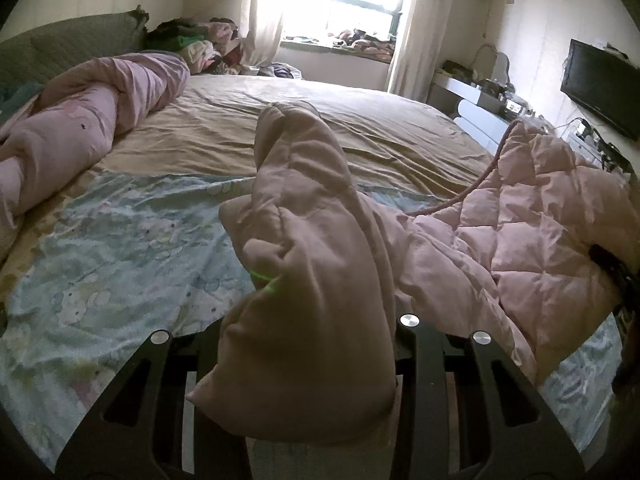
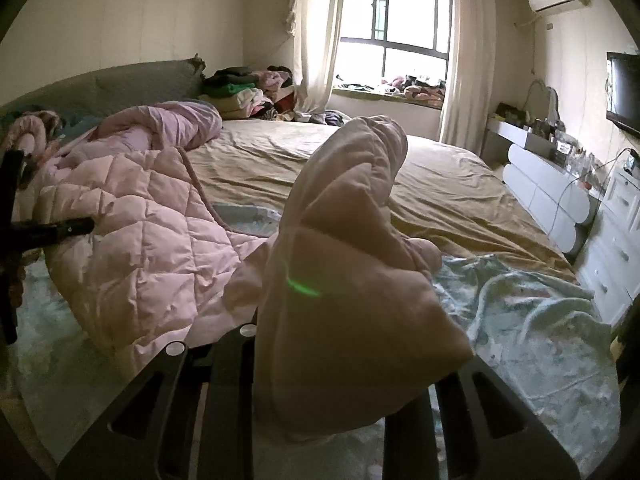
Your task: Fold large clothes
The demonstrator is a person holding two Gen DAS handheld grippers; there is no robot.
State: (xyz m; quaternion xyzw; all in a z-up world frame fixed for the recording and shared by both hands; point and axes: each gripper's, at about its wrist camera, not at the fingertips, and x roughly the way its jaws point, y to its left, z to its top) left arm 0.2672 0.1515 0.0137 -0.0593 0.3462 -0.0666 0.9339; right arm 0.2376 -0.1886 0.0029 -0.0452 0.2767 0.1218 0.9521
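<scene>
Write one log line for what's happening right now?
left tool: shut on pink quilted coat | right tool: shut on coat | coat part lifted off bed

Fingertips of the left hand-held gripper [image 1: 304, 392] and right hand-held gripper [image 2: 320, 396] are buried in bunched pink quilted jacket [image 1: 540, 216]. The jacket's lower end leaves frame. Items on the window sill [image 2: 384, 94] are indistinguishable.

both wrist views sat low over the bed's [image 1: 360, 128] near edge, tilted down, facing the window [image 2: 404, 20] wall. each lens pressed close to bunched pink quilted coat [image 1: 304, 280]. shared: bed, window, coat.
</scene>
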